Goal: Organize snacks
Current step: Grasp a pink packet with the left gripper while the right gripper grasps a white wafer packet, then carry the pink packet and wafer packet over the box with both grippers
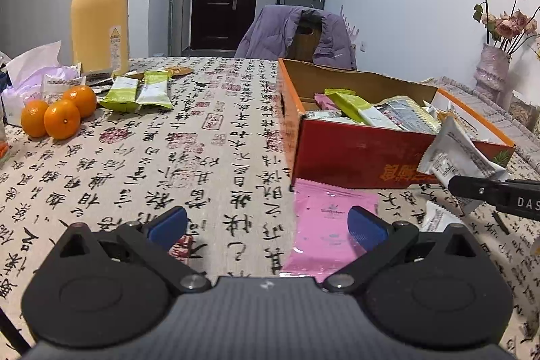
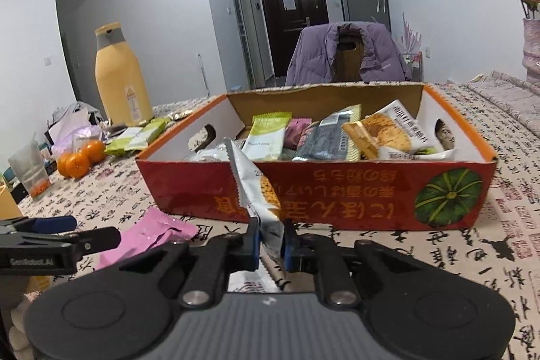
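Three oranges (image 1: 57, 115) and green snack packs (image 1: 138, 90) sat near the worktop's (image 1: 202, 157) far left edge. Left tool (image 1: 266, 225) hung apart over a pink packet (image 1: 330, 211) at the near edge. Right tool (image 2: 271, 245) was clamped on a white snack packet (image 2: 253, 188), just before the red box (image 2: 337, 191) of snacks.

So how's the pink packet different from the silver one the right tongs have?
The pink packet lies flat on the tablecloth before the red box; the silver cookie packet stands upright, pinched in the right tongs. The pink is plain and unheld, the silver shows a printed cookie. Both are outside the box.
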`<act>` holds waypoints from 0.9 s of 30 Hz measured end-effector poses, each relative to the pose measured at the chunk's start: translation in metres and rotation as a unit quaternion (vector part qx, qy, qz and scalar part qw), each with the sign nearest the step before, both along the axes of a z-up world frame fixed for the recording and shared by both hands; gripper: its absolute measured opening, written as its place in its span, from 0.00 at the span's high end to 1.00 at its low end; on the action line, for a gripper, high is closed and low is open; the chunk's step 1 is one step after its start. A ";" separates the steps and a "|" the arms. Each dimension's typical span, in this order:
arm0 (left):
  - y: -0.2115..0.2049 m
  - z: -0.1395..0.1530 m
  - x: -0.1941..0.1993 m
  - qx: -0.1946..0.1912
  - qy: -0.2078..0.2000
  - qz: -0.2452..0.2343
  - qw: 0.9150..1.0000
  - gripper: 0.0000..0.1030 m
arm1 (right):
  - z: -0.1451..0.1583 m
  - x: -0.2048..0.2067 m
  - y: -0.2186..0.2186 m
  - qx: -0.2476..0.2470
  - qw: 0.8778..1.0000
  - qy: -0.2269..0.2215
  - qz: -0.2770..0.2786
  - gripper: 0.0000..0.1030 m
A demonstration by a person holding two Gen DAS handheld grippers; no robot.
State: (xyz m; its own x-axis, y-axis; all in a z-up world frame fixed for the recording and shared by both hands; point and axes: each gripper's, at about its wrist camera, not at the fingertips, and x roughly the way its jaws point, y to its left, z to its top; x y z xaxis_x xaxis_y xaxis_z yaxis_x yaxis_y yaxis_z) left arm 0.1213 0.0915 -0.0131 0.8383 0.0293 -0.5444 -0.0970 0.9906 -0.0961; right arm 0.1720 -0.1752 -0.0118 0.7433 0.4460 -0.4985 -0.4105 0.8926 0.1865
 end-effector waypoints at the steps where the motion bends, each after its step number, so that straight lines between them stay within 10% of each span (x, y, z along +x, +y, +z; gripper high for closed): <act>1: -0.002 0.001 0.001 -0.003 0.002 -0.002 1.000 0.00 | 0.001 -0.002 -0.003 0.002 1.000 -0.003 -0.002 0.88; 17: -0.055 -0.003 0.028 0.047 0.043 -0.013 0.998 0.01 | 0.002 -0.013 -0.049 0.015 0.999 -0.012 -0.038 0.88; 27: -0.061 -0.008 0.034 0.049 0.064 -0.016 0.997 0.38 | 0.002 -0.017 -0.055 0.024 0.999 -0.013 -0.038 0.88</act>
